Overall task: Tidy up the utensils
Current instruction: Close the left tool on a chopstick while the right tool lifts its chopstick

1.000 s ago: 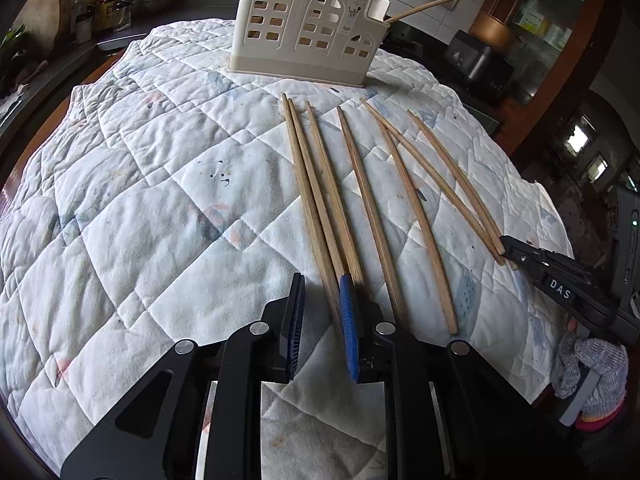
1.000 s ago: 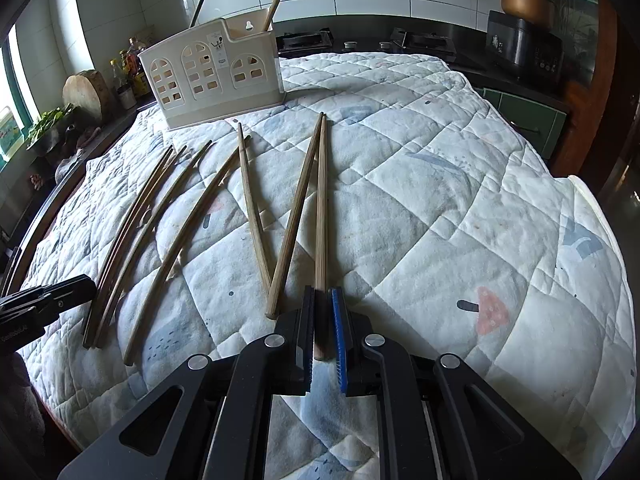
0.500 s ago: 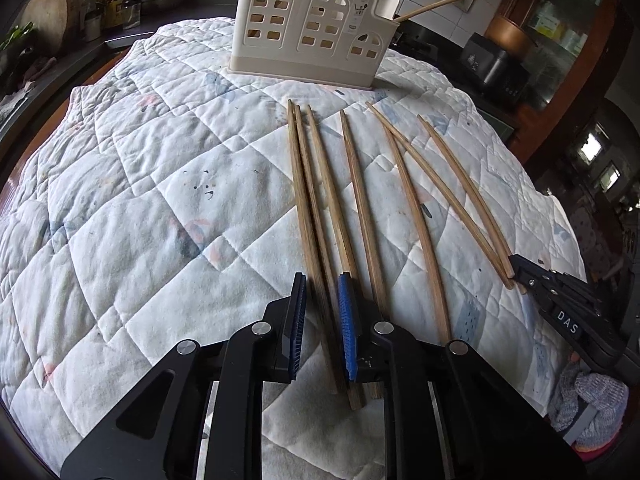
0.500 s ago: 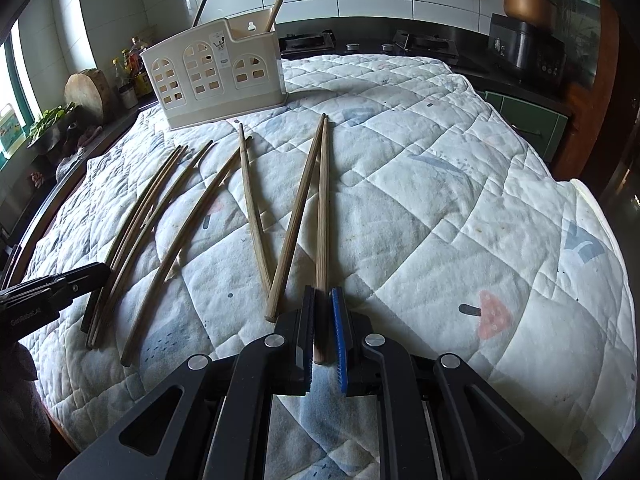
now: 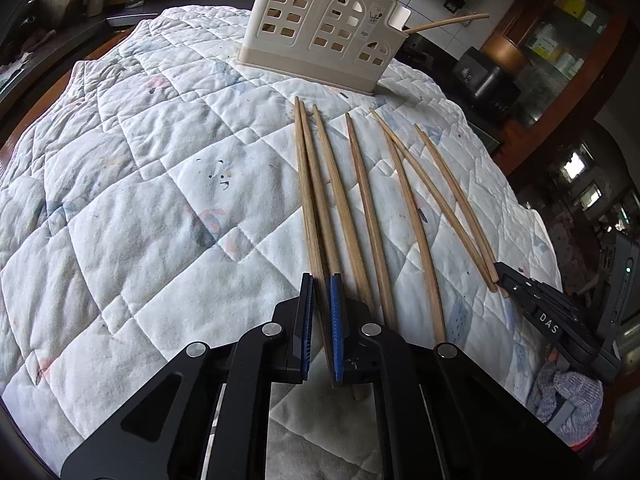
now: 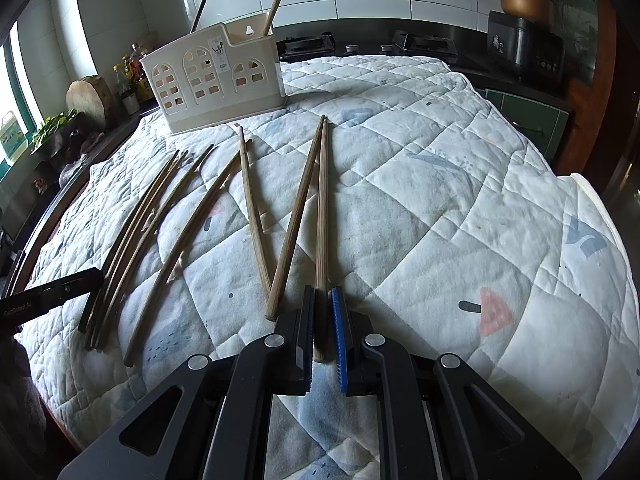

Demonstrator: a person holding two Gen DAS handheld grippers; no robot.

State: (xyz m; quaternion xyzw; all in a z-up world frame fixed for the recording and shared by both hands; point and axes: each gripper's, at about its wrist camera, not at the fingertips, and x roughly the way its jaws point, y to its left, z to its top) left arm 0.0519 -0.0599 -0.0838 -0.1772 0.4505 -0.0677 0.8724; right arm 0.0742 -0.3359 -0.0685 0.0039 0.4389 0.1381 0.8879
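Chopsticks [image 5: 360,200] lie fanned on the quilted table [image 5: 140,200] before the caddy [image 5: 320,32]; light, stiff, slick (grip near thick ends). Left gripper [image 5: 320,300] straddles one, right gripper [image 6: 322,312] another, apparently not yet pinching.

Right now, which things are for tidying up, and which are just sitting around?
For the job:
- chopsticks on the quilt
- cream holder with arched holes
- left tool, around one chopstick
- right tool, around another chopstick

Just lying about:
- bottles
- black cooker
- wooden block
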